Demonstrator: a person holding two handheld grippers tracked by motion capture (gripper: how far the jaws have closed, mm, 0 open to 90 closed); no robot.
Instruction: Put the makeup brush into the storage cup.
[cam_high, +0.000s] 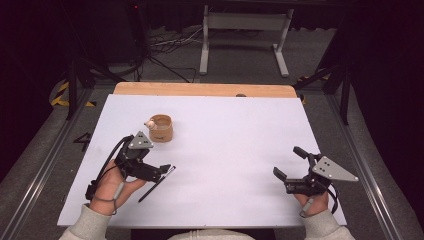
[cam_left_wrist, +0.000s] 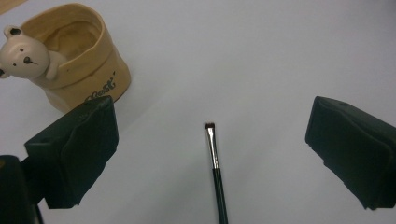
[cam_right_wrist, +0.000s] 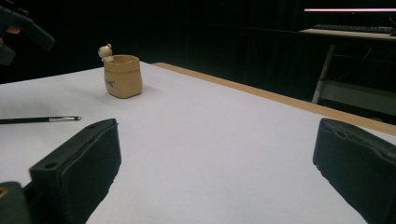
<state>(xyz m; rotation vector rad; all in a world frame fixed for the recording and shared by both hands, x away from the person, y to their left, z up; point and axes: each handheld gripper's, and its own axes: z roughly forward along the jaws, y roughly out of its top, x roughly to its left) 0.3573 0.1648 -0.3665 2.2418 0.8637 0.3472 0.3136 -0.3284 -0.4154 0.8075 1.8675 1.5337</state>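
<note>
A thin black makeup brush (cam_left_wrist: 215, 163) with a silver ferrule lies flat on the white table (cam_high: 225, 130). My left gripper (cam_left_wrist: 214, 133) hovers open over it, with the bristle end between the wide-apart jaws and neither jaw touching it. In the high view the brush (cam_high: 156, 185) lies by the left gripper (cam_high: 152, 167). A tan sack-shaped cup (cam_high: 161, 128) with a small bear figure on its rim stands just beyond. My right gripper (cam_high: 290, 162) is open and empty at the right front. Its own view shows the cup (cam_right_wrist: 123, 77) and brush (cam_right_wrist: 39, 120) far off.
A wooden strip (cam_high: 205, 90) runs along the table's far edge. Behind it stand a grey metal frame (cam_high: 245, 30) and loose cables (cam_high: 170, 45) on the floor. The other gripper (cam_right_wrist: 23, 28) shows at the upper left of the right gripper view.
</note>
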